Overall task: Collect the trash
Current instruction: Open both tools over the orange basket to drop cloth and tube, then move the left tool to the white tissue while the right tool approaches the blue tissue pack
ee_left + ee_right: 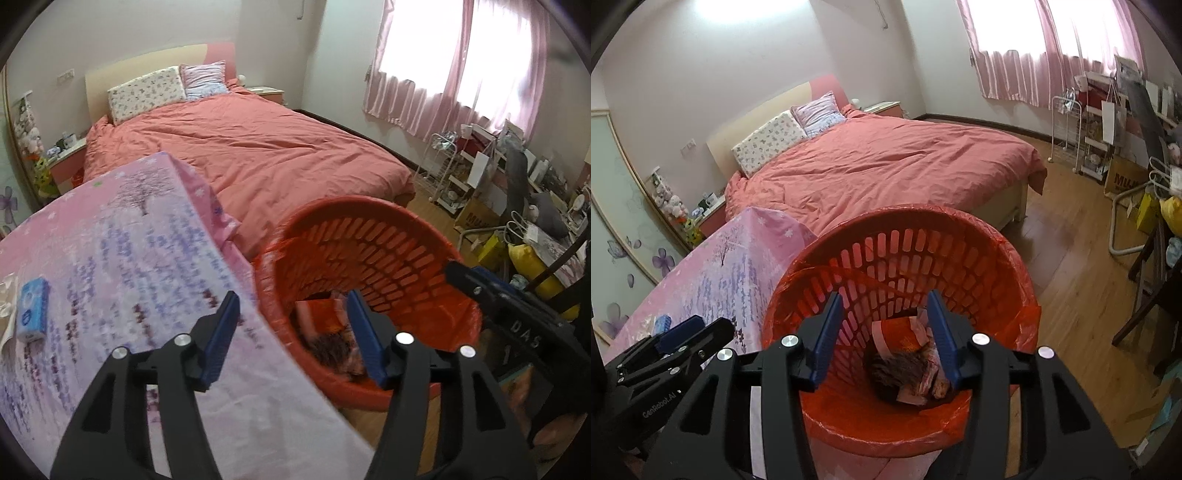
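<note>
A red slotted trash basket (pixel 979 243) with a red liner stands beside the table; it also shows in the left wrist view (pixel 399 229). Wrappers and dark trash (pixel 908 365) lie at its bottom, also seen in the left wrist view (pixel 325 332). My right gripper (pixel 884 332) is open and empty right over the basket's mouth. My left gripper (pixel 291 332) is open and empty, over the table edge and the basket's near rim. A blue tissue pack (pixel 33 308) lies on the table at the left, next to crumpled white paper (pixel 5 302).
The table has a pink floral cloth (pixel 129 240). A bed with a red duvet (pixel 886 166) stands behind. Shelves, boxes and bags (pixel 1126 155) crowd the right wall under pink curtains. Wooden floor (pixel 1071 280) lies right of the basket.
</note>
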Demonstrator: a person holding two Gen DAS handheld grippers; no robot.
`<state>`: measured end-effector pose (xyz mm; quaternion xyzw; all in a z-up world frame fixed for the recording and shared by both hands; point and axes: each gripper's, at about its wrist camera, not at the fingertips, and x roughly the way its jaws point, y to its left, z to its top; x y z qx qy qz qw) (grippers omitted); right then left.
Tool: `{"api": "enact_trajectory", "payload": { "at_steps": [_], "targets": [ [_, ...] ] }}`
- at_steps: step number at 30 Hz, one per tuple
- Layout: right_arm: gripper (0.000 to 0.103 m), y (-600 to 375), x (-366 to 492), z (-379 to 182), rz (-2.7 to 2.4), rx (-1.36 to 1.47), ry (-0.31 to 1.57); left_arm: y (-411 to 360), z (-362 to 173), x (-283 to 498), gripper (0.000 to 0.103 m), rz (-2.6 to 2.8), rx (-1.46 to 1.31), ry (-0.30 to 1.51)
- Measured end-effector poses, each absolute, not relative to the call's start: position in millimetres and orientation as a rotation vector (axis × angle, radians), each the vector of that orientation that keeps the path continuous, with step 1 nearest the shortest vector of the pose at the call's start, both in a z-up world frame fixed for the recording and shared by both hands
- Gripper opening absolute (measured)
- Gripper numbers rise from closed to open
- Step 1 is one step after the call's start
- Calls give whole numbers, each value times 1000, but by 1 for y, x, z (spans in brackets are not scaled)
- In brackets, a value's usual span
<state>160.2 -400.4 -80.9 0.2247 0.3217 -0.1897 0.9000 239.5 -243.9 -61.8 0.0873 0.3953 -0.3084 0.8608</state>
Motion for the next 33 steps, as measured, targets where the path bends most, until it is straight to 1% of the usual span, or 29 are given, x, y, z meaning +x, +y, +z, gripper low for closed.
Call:
{"api": "enact_trajectory", "payload": {
  "at_steps": [1,6,11,17,21,27,30,32,33],
  "targets": [
    [56,-399,160,-80,-395,450,665,-239,-62,240,64,-630,187,824],
    [64,-380,164,-77,-385,360,662,-187,-62,249,71,-508,183,815],
    [65,-356,170,-83,-337,327,688,-117,-60,267,78,-342,168,785],
    [65,-324,180,-88,-277,295,722,-10,-58,307,89,-36,117,763],
    [65,-307,187,-89,-245,273,738,41,-63,345,89,81,69,796],
    [65,-291,195,-92,-221,244,766,51,-79,386,89,72,96,859],
    [65,-287,198,-94,-217,232,779,48,-89,399,85,71,116,886],
    [65,-283,200,-94,-213,226,787,44,-96,404,76,68,123,907],
    [65,-281,202,-94,-211,224,789,44,-99,405,75,65,122,911]
  ]
}}
